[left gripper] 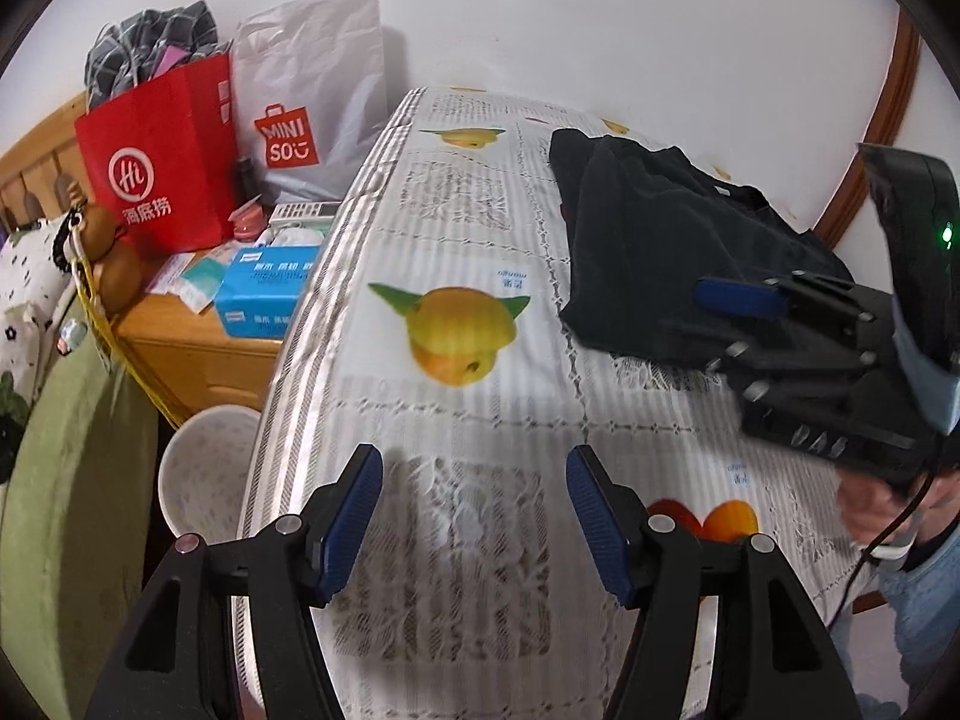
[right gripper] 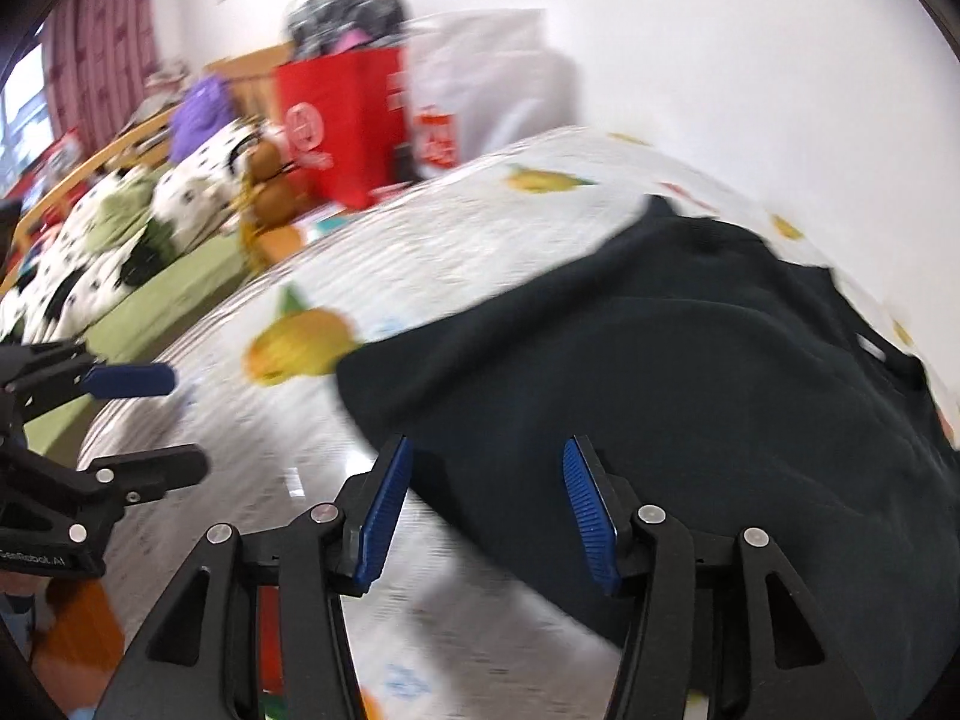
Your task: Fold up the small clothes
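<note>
A black garment (left gripper: pixel 660 240) lies crumpled on the table's fruit-print lace cloth (left gripper: pixel 456 240), toward the far right near the wall. My left gripper (left gripper: pixel 477 516) hovers open over bare cloth at the near edge, left of the garment, with nothing between its blue pads. In the blurred right wrist view, my right gripper (right gripper: pixel 487 513) stands open just above the near edge of the black garment (right gripper: pixel 690 372); its pads do not press the fabric. The right gripper (left gripper: pixel 720 330) shows at the garment's near right corner. The left gripper (right gripper: pixel 144 426) appears at the far left.
Left of the table, a wooden nightstand (left gripper: pixel 198 348) carries a red paper bag (left gripper: pixel 162 162), a white shopping bag (left gripper: pixel 312 102) and a blue tissue box (left gripper: pixel 264 294). A white bin (left gripper: pixel 204 468) stands below, green bedding (left gripper: pixel 66 480) further left. A white wall backs the table.
</note>
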